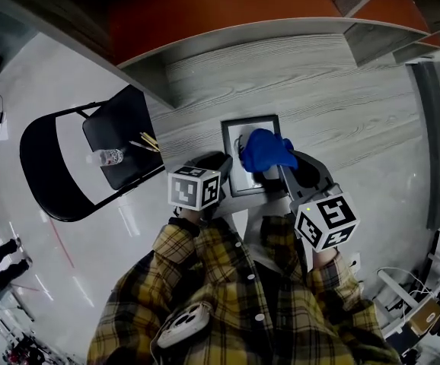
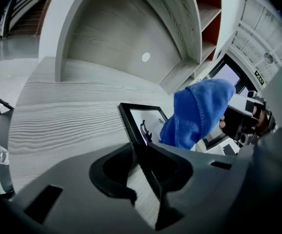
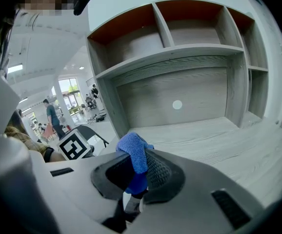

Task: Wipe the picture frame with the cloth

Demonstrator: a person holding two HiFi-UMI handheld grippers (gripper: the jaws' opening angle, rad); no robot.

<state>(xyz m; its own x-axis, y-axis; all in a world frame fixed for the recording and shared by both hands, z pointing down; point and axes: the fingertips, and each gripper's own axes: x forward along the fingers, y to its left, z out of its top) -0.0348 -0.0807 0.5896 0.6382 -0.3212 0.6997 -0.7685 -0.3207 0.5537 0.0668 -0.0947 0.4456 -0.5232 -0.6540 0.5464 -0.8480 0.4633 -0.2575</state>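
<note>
- Grey wood-grain desk (image 1: 342, 90): spanning the head view's upper half.
- Black folding chair (image 1: 60, 166): standing at the desk's 9 o'clock.
- Picture frame (image 1: 249, 120): lying on the desk. The left gripper (image 2: 146, 172) is apparently clamping its 7 o'clock edge.
- Blue cloth (image 1: 267, 149): bunching over the frame's 3 o'clock side. The right gripper (image 3: 137, 177) is pinching it between closed jaws.

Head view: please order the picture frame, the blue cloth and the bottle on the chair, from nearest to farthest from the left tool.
1. picture frame: touching, its left edge is clamped in the left tool.
2. cloth: a little to the right, over the frame's middle.
3. bottle: well off to the left, lying on the chair seat.
</note>
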